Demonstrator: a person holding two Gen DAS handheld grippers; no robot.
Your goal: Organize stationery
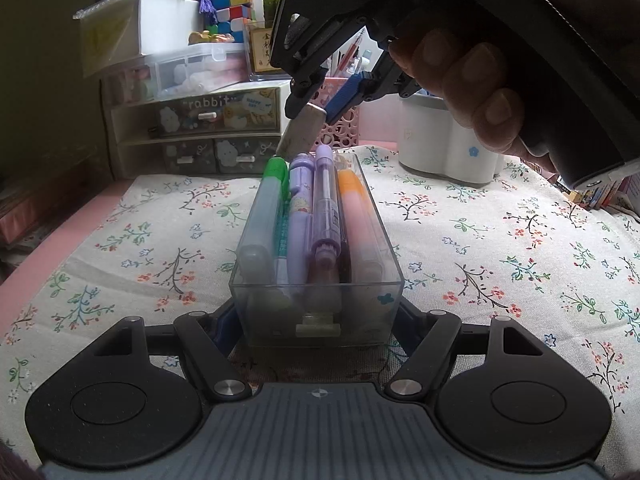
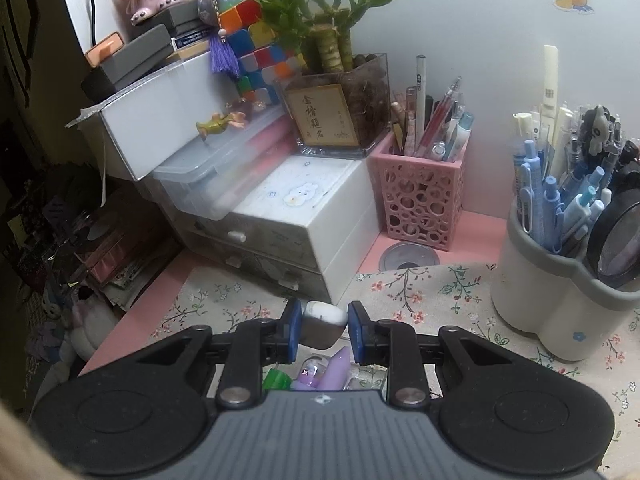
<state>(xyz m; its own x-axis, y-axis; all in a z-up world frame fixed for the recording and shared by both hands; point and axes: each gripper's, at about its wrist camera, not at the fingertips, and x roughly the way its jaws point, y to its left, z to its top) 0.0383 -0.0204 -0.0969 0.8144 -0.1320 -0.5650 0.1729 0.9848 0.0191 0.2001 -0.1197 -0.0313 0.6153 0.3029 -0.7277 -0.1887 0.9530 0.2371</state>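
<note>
A clear plastic box (image 1: 256, 240) lies lengthwise on the floral cloth. It holds a green-capped marker (image 1: 276, 184), two purple pens (image 1: 300, 216) and an orange highlighter (image 1: 354, 200). My left gripper (image 1: 316, 320) is shut on the box's near end, one finger on each side wall. Above the box's far end my right gripper (image 1: 320, 104) is shut on a worn white eraser (image 1: 301, 133), which tilts down toward the marker caps. In the right wrist view the eraser (image 2: 323, 322) sits between the blue pads of that gripper (image 2: 325, 330), with the green cap (image 2: 276, 380) and a purple pen (image 2: 332, 372) just below.
A person's hand (image 1: 472, 92) holds the right gripper. Behind the box stand a white drawer unit (image 2: 304, 216), a pink lattice pen holder (image 2: 420, 200) and a white pen cup (image 2: 560, 300) full of pens. A plant in a glass vase (image 2: 340, 120) tops the drawers.
</note>
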